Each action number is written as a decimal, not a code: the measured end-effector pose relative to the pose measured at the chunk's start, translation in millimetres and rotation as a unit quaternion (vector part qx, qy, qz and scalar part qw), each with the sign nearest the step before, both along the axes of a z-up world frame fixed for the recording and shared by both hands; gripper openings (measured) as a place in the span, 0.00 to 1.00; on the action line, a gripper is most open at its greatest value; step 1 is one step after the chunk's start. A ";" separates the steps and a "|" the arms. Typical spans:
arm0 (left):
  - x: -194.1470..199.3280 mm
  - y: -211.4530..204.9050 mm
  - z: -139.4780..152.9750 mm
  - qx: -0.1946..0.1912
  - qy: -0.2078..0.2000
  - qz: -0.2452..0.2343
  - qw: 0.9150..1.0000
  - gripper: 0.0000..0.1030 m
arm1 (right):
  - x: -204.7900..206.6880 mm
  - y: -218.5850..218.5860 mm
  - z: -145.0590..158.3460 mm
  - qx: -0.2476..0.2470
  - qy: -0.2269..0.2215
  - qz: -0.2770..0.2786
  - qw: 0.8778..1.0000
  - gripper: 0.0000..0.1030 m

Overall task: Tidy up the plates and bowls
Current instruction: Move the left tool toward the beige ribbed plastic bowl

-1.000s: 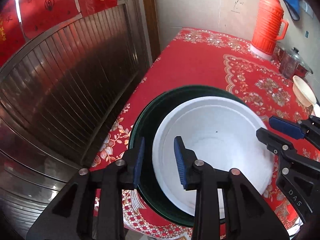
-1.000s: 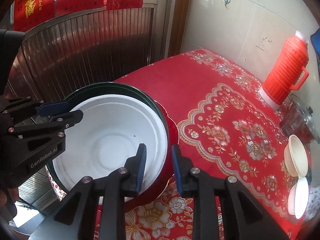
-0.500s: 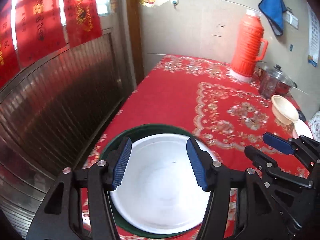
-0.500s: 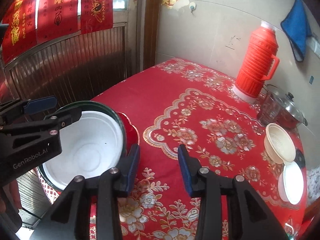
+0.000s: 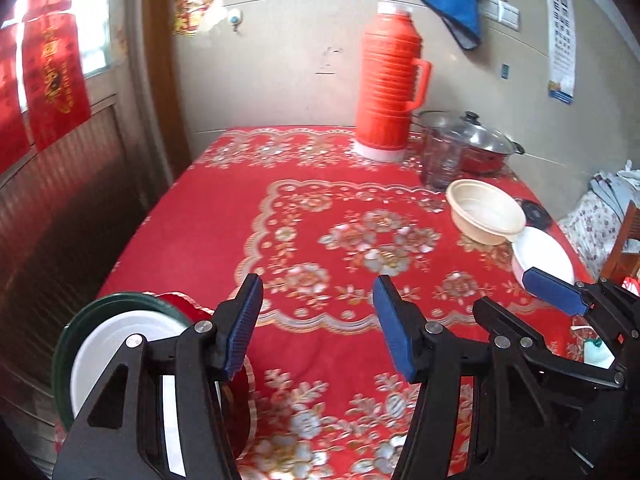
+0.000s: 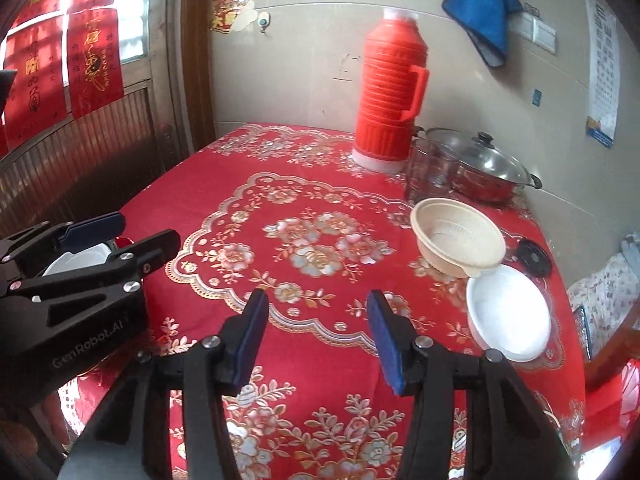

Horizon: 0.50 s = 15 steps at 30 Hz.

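A white plate (image 5: 100,356) lies in a dark green plate (image 5: 66,340) over a red plate (image 5: 176,300) at the table's near left corner; a bit of the white plate (image 6: 76,260) shows in the right wrist view. A beige bowl (image 5: 484,210) (image 6: 456,236) and a white bowl (image 5: 540,252) (image 6: 508,312) sit at the right. My left gripper (image 5: 316,324) is open and empty, raised above the table right of the stack. My right gripper (image 6: 316,332) is open and empty over the table's middle.
A red thermos (image 5: 390,84) (image 6: 390,92), a glass jug (image 5: 442,156) and a lidded steel pot (image 5: 476,144) (image 6: 484,168) stand at the back by the wall. A black round lid (image 6: 530,256) lies by the bowls. The red floral tablecloth (image 5: 320,240) covers the table.
Both grippers opened wide, let go of the stacked plates and pulled back and up. The views swung right toward the table's middle and the bowls.
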State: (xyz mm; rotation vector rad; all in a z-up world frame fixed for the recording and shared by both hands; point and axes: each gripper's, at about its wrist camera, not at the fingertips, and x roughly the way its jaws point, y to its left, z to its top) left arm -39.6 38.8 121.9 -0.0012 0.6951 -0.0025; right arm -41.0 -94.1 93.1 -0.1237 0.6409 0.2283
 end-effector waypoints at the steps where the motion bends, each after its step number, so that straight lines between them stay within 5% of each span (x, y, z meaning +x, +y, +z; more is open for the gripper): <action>1: 2.0 -4.8 -0.6 -0.002 0.000 -0.005 1.000 0.56 | 1.1 -8.0 -0.2 0.004 0.001 -0.007 1.000 0.50; 15: 29.3 -70.8 -7.2 -0.008 0.005 -0.061 0.998 0.56 | 12.0 -78.8 -1.1 0.031 0.005 -0.068 0.997 0.51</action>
